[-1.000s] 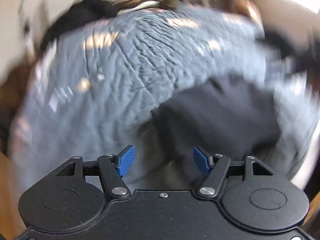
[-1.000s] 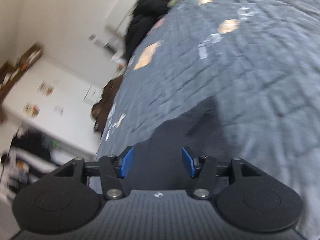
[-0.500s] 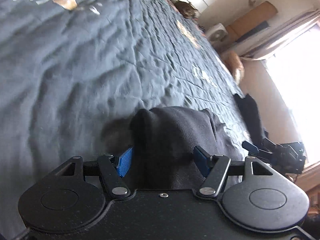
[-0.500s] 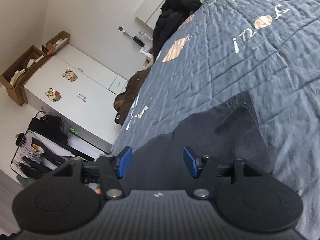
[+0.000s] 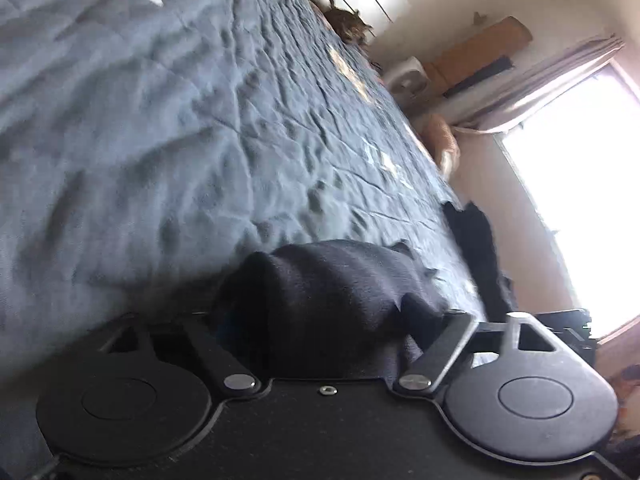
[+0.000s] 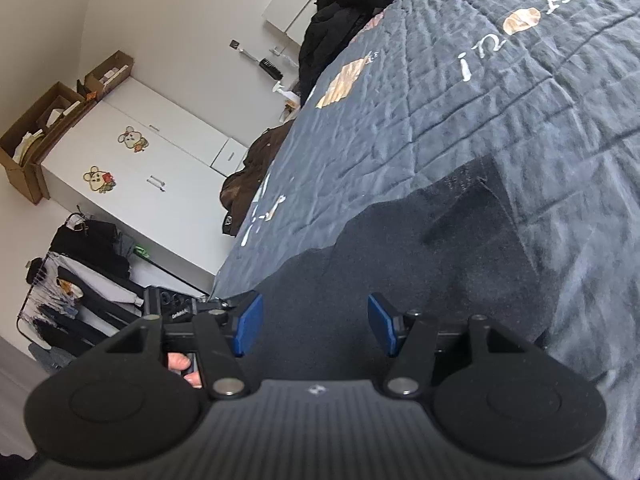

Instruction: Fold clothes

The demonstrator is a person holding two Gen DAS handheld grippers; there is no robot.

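A black garment (image 5: 336, 280) lies on the grey quilted bedspread (image 5: 160, 120). One end is bunched into a rounded fold between the arms of my left gripper (image 5: 324, 320). The cloth hides the blue pads, but the arms stand wide apart, so the gripper is open. In the right wrist view the same garment (image 6: 420, 248) lies flat with a ribbed corner at its far end. My right gripper (image 6: 316, 328) hovers just over its near part, open, with nothing between the blue pads (image 6: 248, 328). The left gripper's body (image 6: 176, 312) and a person's fingers (image 6: 184, 364) show to its left.
A second dark cloth (image 5: 476, 248) hangs at the bed's edge near the bright window (image 5: 580, 200). Dark jackets (image 6: 340, 12) and brown clothes (image 6: 252, 176) lie along the bed's far side. A white wardrobe (image 6: 152, 184) and a clothes rack (image 6: 80, 280) stand beyond it.
My left gripper swung down low to the bed and pushed into the garment's fold, which now covers its pads. My right gripper stayed open and closed in slightly on the garment.
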